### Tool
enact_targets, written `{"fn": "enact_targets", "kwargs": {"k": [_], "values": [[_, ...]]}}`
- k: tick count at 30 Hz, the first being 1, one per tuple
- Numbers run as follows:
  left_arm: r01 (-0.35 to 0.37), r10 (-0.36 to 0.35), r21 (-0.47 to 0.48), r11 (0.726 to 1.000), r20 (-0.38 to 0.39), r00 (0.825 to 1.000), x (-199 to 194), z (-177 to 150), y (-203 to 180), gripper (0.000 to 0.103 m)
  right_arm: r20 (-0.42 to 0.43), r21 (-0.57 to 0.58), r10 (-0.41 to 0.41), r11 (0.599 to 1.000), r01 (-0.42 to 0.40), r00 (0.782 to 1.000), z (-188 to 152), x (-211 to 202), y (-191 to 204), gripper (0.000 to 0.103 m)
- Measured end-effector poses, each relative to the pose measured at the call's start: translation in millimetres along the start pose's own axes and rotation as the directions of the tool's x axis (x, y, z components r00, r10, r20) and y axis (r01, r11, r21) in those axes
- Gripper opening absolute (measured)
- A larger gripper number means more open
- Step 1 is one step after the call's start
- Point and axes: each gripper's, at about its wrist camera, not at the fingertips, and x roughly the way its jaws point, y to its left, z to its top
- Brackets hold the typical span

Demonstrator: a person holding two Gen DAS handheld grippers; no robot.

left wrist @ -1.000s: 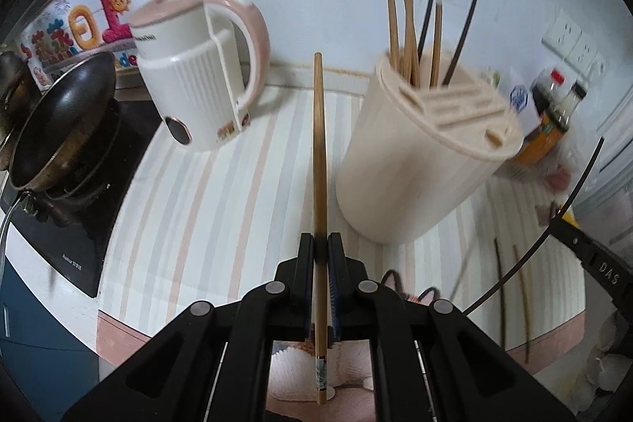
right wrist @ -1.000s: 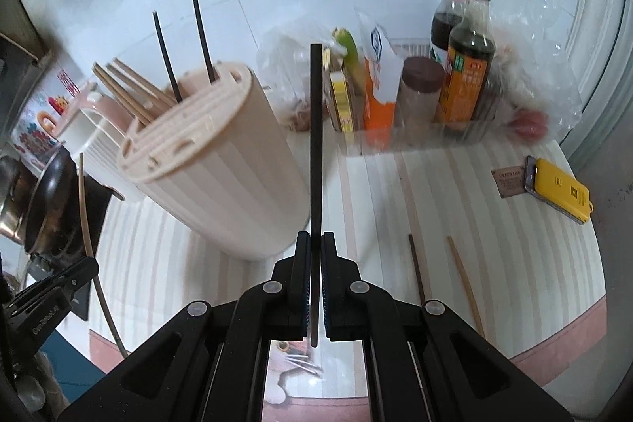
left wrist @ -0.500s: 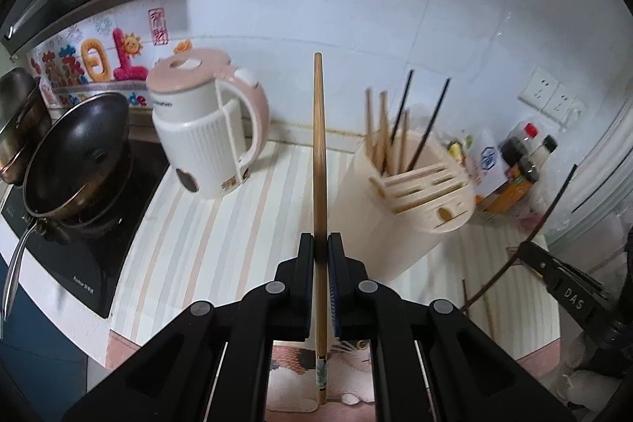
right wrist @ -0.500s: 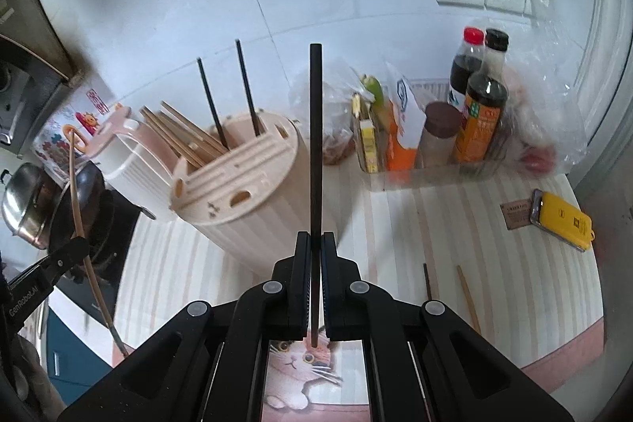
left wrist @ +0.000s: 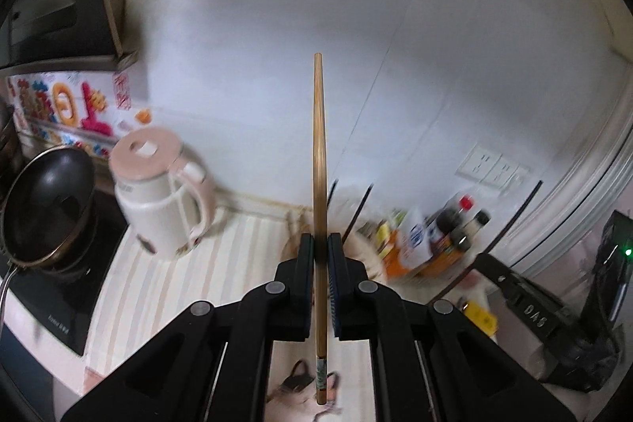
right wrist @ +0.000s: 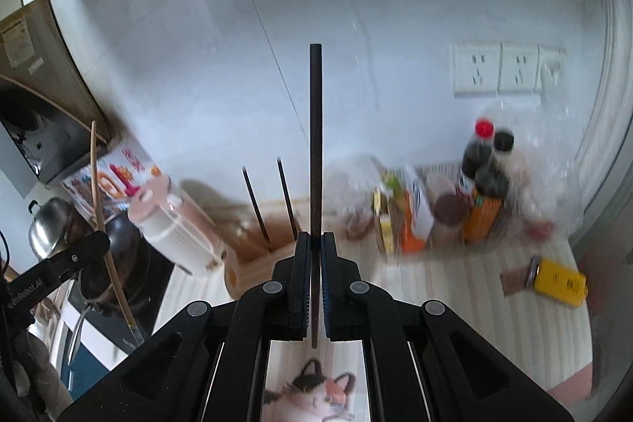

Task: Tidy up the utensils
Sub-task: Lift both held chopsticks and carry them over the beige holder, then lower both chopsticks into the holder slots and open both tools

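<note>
Wooden chopstick (left wrist: 319,153) clamped in left gripper (left wrist: 320,244), black chopstick (right wrist: 315,145) in right gripper (right wrist: 315,242)

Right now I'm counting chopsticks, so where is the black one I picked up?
Right wrist view: the black chopstick stands upright, clamped in the right gripper, above the beige holder.

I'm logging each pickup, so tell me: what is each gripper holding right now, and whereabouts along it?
The left gripper pinches a wooden chopstick near its lower end. The right gripper pinches a black chopstick, also near its lower end.
</note>
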Motion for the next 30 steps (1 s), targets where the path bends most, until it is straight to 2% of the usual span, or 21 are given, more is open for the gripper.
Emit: {"fn": "enact_targets", "kwargs": {"k": [7, 11, 20, 25, 30], "values": [[0.031, -0.031, 0.002, 1.000, 0.058, 0.998, 33.2, 35.9, -10.7, 0.004, 0.044, -0.007, 0.012, 1.000, -0.012, 0.999, 41.5, 18.2, 9.0, 0.005], [0.005, -0.005, -0.001, 1.000, 0.070, 0.998, 64.3, 47.3, -10.2, 0.004, 0.048, -0.005, 0.014, 1.000, -0.014, 0.999, 58.9, 37.2, 14.3, 0.005], [-0.046, 0.046, -0.016, 0.999, 0.049, 0.998, 125.4, 41.3, -3.7, 0.004, 0.034, 0.013, 0.021, 1.000, -0.021, 0.999, 70.7, 85.3, 17.8, 0.005], [-0.080, 0.079, 0.006, 0.997, 0.055, 0.995, 144.5, 34.5, -2.8, 0.004, 0.045, 0.013, 0.028, 1.000, -0.029, 0.999, 74.1, 100.7, 16.5, 0.005], [-0.084, 0.083, 0.020, 0.996, 0.057, 0.995, 157.3, 32.9, -1.4, 0.005, 0.064, 0.017, 0.049, 0.999, -0.050, 0.997, 78.6, 106.8, 16.8, 0.005]]}}
